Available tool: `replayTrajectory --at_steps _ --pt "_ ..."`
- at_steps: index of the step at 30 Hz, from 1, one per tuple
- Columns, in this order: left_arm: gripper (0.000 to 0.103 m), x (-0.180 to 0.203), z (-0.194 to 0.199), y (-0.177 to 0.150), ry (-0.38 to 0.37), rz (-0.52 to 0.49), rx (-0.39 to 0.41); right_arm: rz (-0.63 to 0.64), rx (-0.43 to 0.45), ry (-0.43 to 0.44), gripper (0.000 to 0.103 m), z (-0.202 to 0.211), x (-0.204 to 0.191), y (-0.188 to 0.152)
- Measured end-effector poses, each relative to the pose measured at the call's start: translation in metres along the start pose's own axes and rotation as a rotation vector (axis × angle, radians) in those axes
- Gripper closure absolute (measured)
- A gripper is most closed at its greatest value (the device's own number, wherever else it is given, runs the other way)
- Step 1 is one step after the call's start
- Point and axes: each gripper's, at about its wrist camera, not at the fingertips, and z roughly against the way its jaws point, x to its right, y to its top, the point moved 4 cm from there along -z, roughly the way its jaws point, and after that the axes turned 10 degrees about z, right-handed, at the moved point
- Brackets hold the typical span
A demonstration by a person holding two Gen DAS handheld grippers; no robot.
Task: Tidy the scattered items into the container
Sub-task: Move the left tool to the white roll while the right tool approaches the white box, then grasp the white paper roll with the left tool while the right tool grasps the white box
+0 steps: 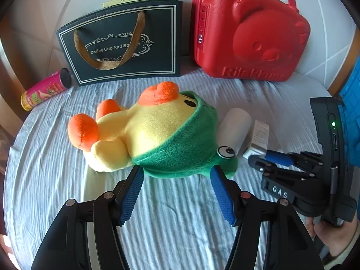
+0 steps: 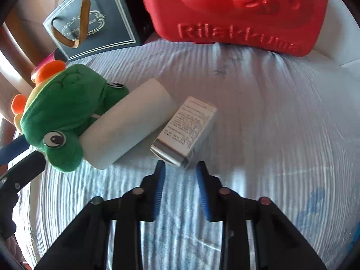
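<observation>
A yellow plush duck with orange feet and a green frog hood point(image 1: 155, 130) lies on its side on the pale striped bedsheet; it also shows at the left of the right wrist view point(image 2: 65, 112). My left gripper point(image 1: 176, 171) is open, its fingertips at either side of the green hood. A white cylinder point(image 2: 128, 123) lies against the plush, and a small white printed box point(image 2: 186, 130) lies beside it. My right gripper point(image 2: 181, 166) is open, its fingertips just short of the box's near end. It shows from the side in the left wrist view point(image 1: 258, 157).
A dark gift bag with brown handles point(image 1: 126, 45) and a closed red bear-embossed case point(image 1: 249, 31) stand at the back against the wall. A pink snack can point(image 1: 45, 90) lies at the far left beside the bag. The bedsheet point(image 2: 270, 112) spreads to the right.
</observation>
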Motion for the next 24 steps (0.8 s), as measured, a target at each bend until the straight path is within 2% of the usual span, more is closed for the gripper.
replayTrajectory --at_steps 6,7,10,13,15,17,23,24 --pt "0.038 0.051 0.02 0.023 -0.079 -0.068 0.065 -0.054 -0.025 -0.041 0.082 0.013 0.033 -0.019" --pt "0.033 0.063 0.019 0.028 -0.087 -0.09 0.074 -0.06 -0.022 -0.039 0.082 0.016 0.037 -0.021" --pt "0.032 0.093 -0.006 0.041 -0.103 -0.142 0.053 -0.079 0.001 -0.036 0.082 0.029 0.044 -0.024" --pt "0.036 0.101 -0.052 0.047 -0.058 -0.177 -0.025 -0.101 0.027 -0.032 0.082 0.037 0.05 -0.02" --pt "0.048 0.095 -0.075 0.043 -0.02 -0.199 -0.063 -0.118 0.05 -0.011 0.082 0.041 0.051 -0.014" --pt "0.05 0.089 -0.081 0.037 0.015 -0.247 -0.044 -0.125 0.068 0.012 0.082 0.041 0.047 -0.006" --pt "0.05 0.085 -0.082 0.023 0.038 -0.337 0.013 -0.129 0.084 0.06 0.082 0.023 0.023 0.018" --pt "0.051 0.084 -0.083 0.023 0.043 -0.34 0.016 -0.13 0.084 0.071 0.076 0.019 0.021 0.021"
